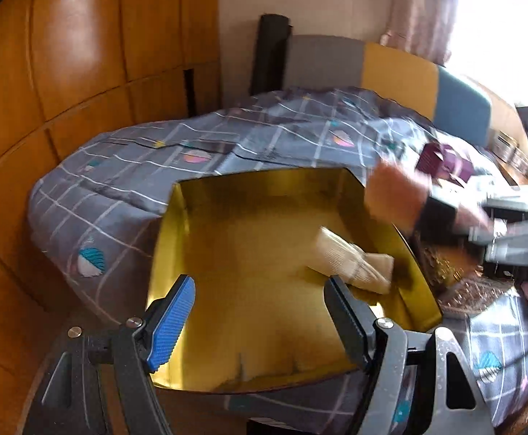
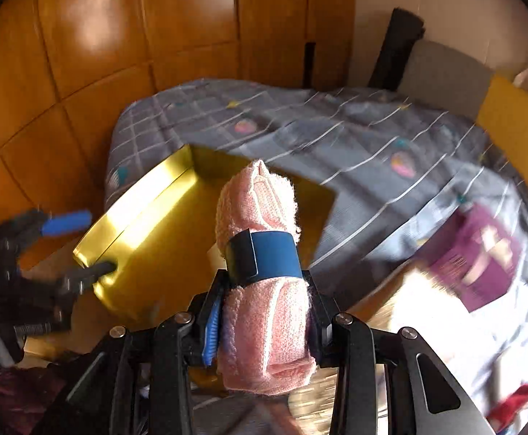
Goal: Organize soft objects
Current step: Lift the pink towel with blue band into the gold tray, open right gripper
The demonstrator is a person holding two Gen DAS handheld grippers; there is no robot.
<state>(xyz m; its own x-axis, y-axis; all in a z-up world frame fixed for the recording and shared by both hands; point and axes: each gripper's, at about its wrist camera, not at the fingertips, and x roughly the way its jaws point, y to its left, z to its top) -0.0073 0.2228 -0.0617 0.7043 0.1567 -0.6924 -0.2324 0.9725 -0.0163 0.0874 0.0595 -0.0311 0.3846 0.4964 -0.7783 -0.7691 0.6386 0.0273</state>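
A pink rolled towel [image 2: 260,326] with a blue band around it sits between the pads of my right gripper [image 2: 265,322], which is shut on it. The roll points toward an open gold box [image 2: 137,203] on the bed. In the left wrist view the same gold box [image 1: 177,217] holds a cream rolled cloth [image 1: 350,261] near its right wall. My left gripper [image 1: 260,311] hangs open over the box's near side, nothing between its fingers. The pink towel [image 1: 394,195] comes in blurred from the right, above the box's right wall.
The box rests on a grey checked bedspread [image 1: 126,181]. A purple box [image 2: 481,253] lies on the bed to the right, and something red [image 2: 510,402] sits at the lower right. Glossy wooden wardrobe doors [image 1: 64,72] stand behind the bed.
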